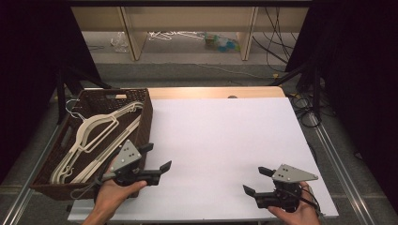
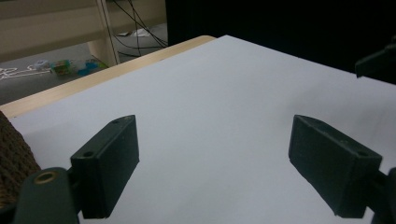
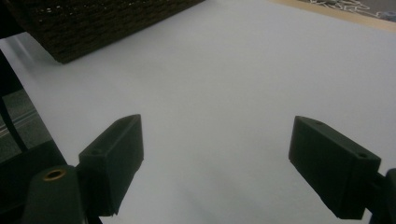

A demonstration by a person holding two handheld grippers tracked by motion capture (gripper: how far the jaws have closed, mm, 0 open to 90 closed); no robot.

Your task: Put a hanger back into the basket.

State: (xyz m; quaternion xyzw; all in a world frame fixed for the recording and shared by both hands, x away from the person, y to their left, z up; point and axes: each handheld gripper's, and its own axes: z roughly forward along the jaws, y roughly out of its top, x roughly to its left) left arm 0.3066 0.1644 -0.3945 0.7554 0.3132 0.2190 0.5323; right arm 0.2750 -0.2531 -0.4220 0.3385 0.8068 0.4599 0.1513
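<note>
A dark brown wicker basket (image 1: 147, 117) stands on the left of the white table top (image 1: 220, 140), with several cream clothes hangers (image 1: 94, 136) lying in it. My left gripper (image 1: 158, 156) hovers by the basket's near right corner, held in a hand, open with nothing between the jaws. In the left gripper view its jaws (image 2: 215, 154) stand wide over bare white surface, the basket's weave (image 2: 11, 158) at the left edge. My right gripper (image 1: 252, 180) is near the table's front right, open and empty. In the right gripper view it (image 3: 217, 154) points across the sheet toward the basket (image 3: 93, 23).
The table's wooden far edge (image 1: 216, 92) shows beyond the white sheet. Behind it stand wooden shelf legs (image 1: 133, 42), with loose hangers and clutter (image 1: 220, 42) on the floor and cables (image 1: 277, 47) at the right. Black curtains flank both sides.
</note>
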